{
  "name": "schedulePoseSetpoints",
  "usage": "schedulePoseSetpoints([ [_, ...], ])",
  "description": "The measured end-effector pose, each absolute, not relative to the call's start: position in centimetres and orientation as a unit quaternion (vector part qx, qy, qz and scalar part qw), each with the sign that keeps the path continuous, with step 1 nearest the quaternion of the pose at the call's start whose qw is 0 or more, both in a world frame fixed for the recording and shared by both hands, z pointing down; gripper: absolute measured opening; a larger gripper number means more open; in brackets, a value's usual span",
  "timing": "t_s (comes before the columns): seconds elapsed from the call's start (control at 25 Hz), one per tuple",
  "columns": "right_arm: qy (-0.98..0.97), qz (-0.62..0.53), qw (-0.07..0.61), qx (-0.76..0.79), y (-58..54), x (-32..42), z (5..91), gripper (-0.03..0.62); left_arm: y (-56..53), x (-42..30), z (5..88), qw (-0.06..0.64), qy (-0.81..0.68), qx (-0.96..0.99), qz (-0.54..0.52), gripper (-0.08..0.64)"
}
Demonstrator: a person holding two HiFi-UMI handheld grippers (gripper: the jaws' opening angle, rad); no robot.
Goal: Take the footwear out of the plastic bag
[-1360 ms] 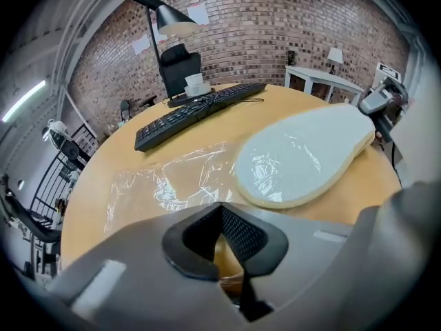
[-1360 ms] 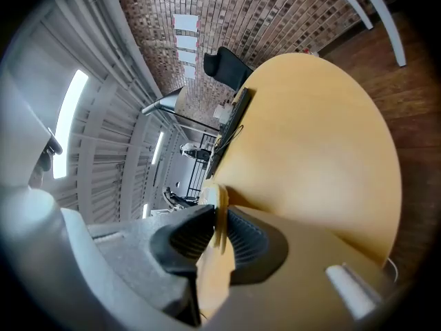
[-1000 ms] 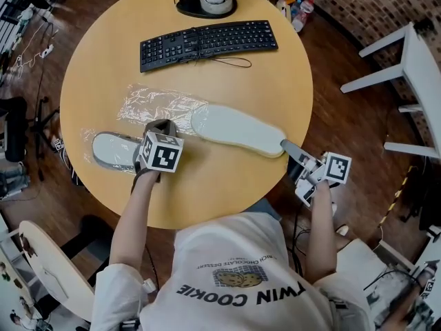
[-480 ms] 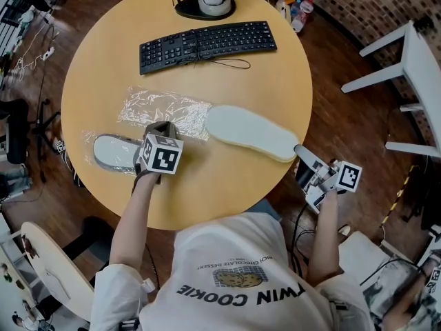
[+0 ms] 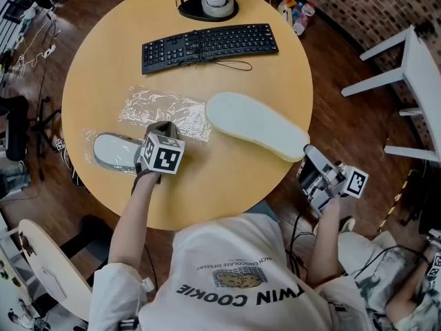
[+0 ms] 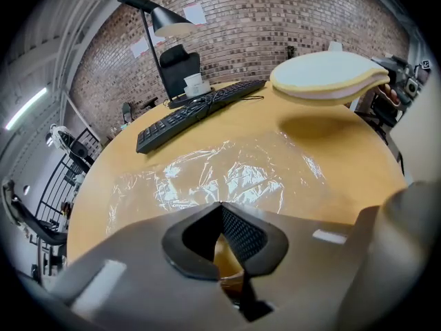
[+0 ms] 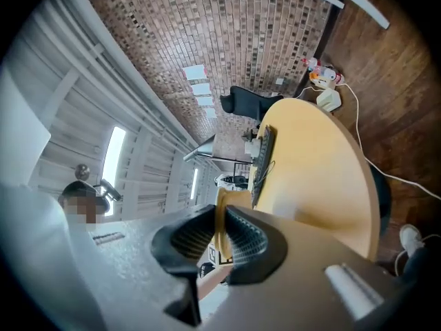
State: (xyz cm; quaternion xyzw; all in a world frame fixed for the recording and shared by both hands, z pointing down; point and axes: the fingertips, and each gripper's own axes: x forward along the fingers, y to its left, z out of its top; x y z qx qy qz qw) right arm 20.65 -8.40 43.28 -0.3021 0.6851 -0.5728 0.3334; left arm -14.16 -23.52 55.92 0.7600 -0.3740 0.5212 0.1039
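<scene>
An office-like workroom — brick wall (image 6: 289, 12), round table (image 5: 275, 67), keyboard (image 5: 210, 45), desk lamp (image 6: 155, 21) and a black office chair (image 6: 180, 64).

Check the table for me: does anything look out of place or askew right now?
Nothing is spilled or damaged. The white slipper hangs in the air, apparently sole-up, pinched at one end by the right claw over the table edge. The plastic bag lies crumpled beside it.
</scene>
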Motion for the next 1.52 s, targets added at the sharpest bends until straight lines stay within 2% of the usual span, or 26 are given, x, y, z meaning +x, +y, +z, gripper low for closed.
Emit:
schedulePoseSetpoints([
  [0.28, 0.697, -0.573, 0.350, -0.253, -12.1, 15.3, 42.7, 0.054, -23.5, -14.1, 55.9, 0.104, -0.374, 0.761, 0.519, 0.003],
  [0.72, 0.679, -0.598, 0.356, -0.235, -18.8, 6.0, 46.9, 0.054, -23.6, -14.0, 56.2, 0.110, -0.385, 0.764, 0.505, 0.003],
  [1.24, 0.694, -0.612, 0.253, -0.283, -20.2, 3.1, 50.3, 0.054, -23.8, -14.2, 56.4, 0.109, -0.395, 0.768, 0.493, 0.003],
  [1.52, 0.738, -0.576, 0.154, -0.316, -20.3, 2.8, 51.0, 0.056, -23.2, -15.0, 55.4, 0.098, -0.429, 0.754, 0.488, 0.003],
])
